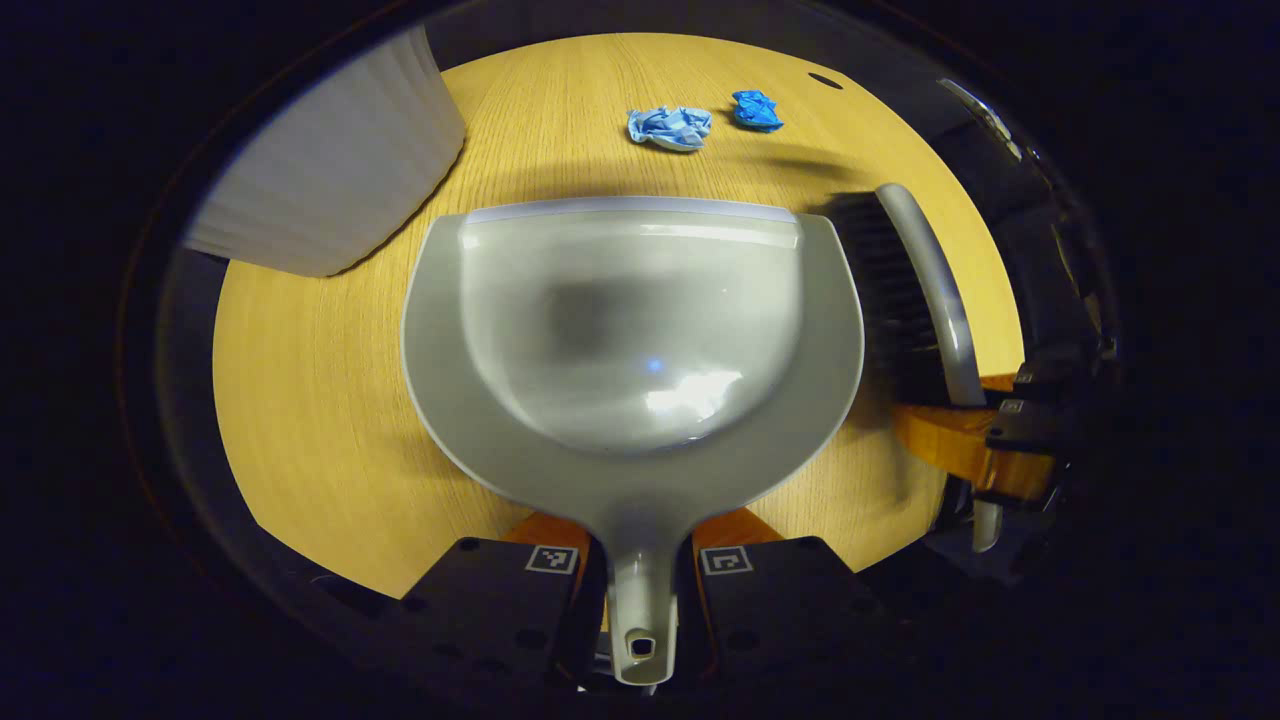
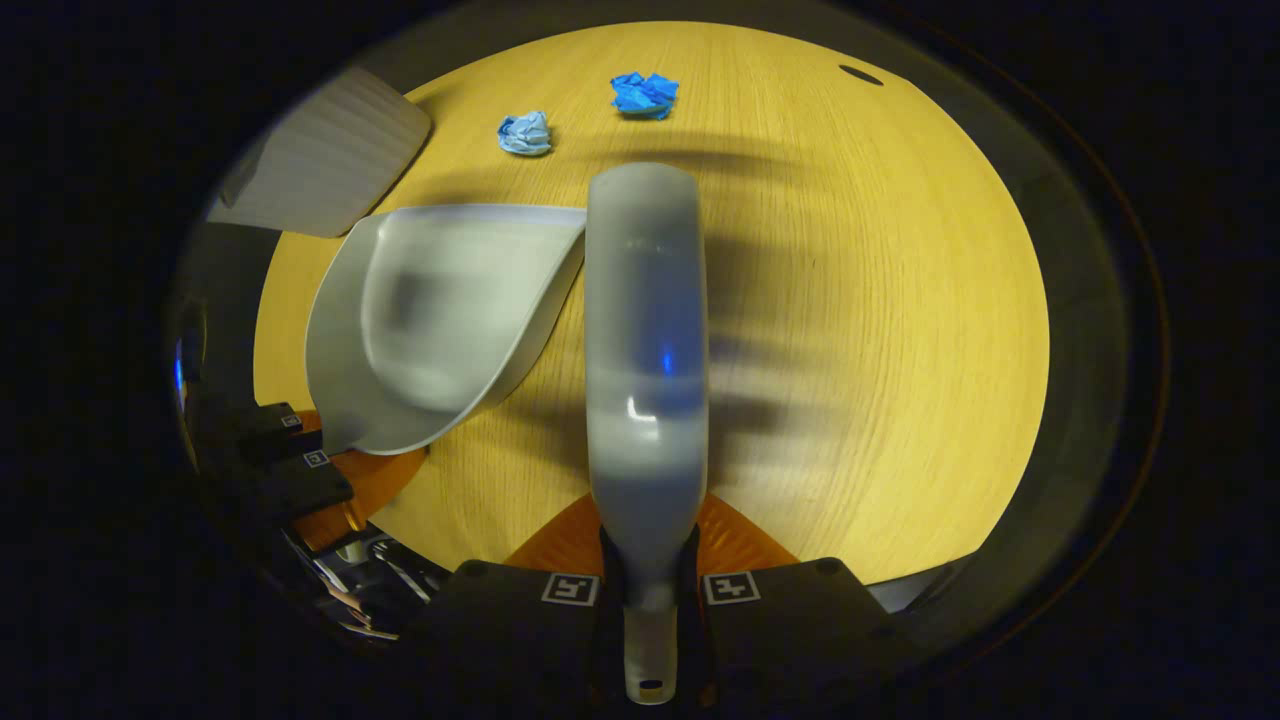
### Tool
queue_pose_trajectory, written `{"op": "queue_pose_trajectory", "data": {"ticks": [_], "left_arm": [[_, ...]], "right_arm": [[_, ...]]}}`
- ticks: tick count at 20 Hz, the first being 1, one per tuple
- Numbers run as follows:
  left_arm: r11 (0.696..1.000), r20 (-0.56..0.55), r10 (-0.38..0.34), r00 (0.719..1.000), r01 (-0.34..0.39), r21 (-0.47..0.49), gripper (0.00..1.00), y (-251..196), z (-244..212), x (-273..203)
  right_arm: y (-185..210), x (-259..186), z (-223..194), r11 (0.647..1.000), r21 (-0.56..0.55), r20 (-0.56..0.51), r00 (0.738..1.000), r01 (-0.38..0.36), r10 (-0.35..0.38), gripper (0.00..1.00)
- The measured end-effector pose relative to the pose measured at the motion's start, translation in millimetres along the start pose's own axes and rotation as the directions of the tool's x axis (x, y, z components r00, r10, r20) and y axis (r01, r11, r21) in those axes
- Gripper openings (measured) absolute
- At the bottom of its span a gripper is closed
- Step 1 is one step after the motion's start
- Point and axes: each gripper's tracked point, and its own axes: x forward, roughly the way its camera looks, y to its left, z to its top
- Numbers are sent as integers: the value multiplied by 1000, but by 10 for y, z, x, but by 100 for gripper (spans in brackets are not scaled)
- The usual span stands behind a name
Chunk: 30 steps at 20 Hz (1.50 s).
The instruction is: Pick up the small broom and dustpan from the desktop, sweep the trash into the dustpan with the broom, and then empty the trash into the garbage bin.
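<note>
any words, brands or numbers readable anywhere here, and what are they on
No words, brands or numbers can be read.
The square tags on the left gripper and right gripper carry black-and-white patterns, not text.
The dustpan, broom and bin show no lettering.

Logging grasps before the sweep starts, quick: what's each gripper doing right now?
Left gripper: shut on the dustpan handle.
Right gripper: shut on the broom handle.

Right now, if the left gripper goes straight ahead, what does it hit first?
Probably the pale blue paper wad: it lies just past the dustpan lip on the table. The darker wad sits slightly right. Depth is uncertain.
</note>
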Motion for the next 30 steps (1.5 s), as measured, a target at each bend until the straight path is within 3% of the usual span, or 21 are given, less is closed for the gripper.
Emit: {"op": "queue_pose_trajectory", "data": {"ticks": [1,3,7,11,15,20,23,25,28,30], "left_arm": [[1000,2,-3,1000,3,15,27,18,-26,-15],[999,-7,-3,1000,4,53,27,65,-107,-53],[989,-7,35,999,-33,142,27,254,-160,-79],[978,-9,67,998,-64,198,27,366,-108,-85],[979,-57,73,996,-60,196,27,402,-140,-22],[973,-57,85,995,-71,219,28,434,-101,-12],[972,-61,87,994,-72,224,27,430,-95,-17],[971,-62,89,994,-72,230,27,432,-86,-12],[970,-58,90,994,-74,233,27,429,-92,-23],[967,-54,88,995,-72,244,27,436,-83,-19]], "right_arm": [[-51,-68,77,1000,-27,27,1000,-1,2,24],[-195,-223,325,996,-82,96,995,21,-13,24],[-685,-621,1271,962,-215,241,963,171,-118,23],[-907,-729,2202,905,-312,311,931,290,-191,23],[-942,-365,2584,842,-394,263,923,369,-281,23],[-810,79,2627,757,-537,177,927,373,-331,23],[-520,164,2593,719,-610,160,940,334,-301,23],[-241,186,2418,707,-664,96,965,244,-243,23],[31,214,2178,615,-774,39,982,148,-187,23],[98,216,1965,582,-813,-89,983,20,-158,23]]}}
